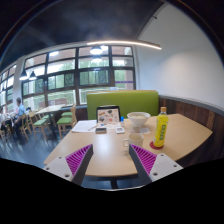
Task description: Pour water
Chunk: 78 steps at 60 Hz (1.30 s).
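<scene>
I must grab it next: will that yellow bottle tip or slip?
The bottle stands tall and narrow near the table edge, so a sideways push would probably tip it. Its smooth round body may slip. It is beyond the open tool.

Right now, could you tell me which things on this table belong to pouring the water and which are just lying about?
For the job:
- bottle with yellow liquid, beyond the right finger
- white bowl beside it, perhaps the receiver
- gripper, fingers open, holding nothing

Lying about:
- tablet or screen propped upright
- papers beside it
- green bench behind the table
</scene>
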Each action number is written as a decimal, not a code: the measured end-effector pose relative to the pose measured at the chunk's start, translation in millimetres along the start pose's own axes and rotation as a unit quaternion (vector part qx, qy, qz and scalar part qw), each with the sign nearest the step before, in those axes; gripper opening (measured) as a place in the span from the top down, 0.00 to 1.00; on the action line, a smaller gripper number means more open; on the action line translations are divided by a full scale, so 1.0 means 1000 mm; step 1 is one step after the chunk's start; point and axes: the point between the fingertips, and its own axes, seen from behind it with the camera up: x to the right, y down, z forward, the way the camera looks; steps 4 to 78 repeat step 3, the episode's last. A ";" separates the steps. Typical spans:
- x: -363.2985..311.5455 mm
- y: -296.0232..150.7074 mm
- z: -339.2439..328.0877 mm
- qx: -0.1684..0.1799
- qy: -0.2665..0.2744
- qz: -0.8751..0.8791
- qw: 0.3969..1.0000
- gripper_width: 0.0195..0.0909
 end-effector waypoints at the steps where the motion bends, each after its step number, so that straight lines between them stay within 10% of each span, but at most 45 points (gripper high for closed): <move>1: -0.007 0.001 -0.003 0.000 -0.004 -0.001 1.000 0.13; 78: -0.017 0.003 -0.002 0.002 -0.012 -0.003 1.000 0.12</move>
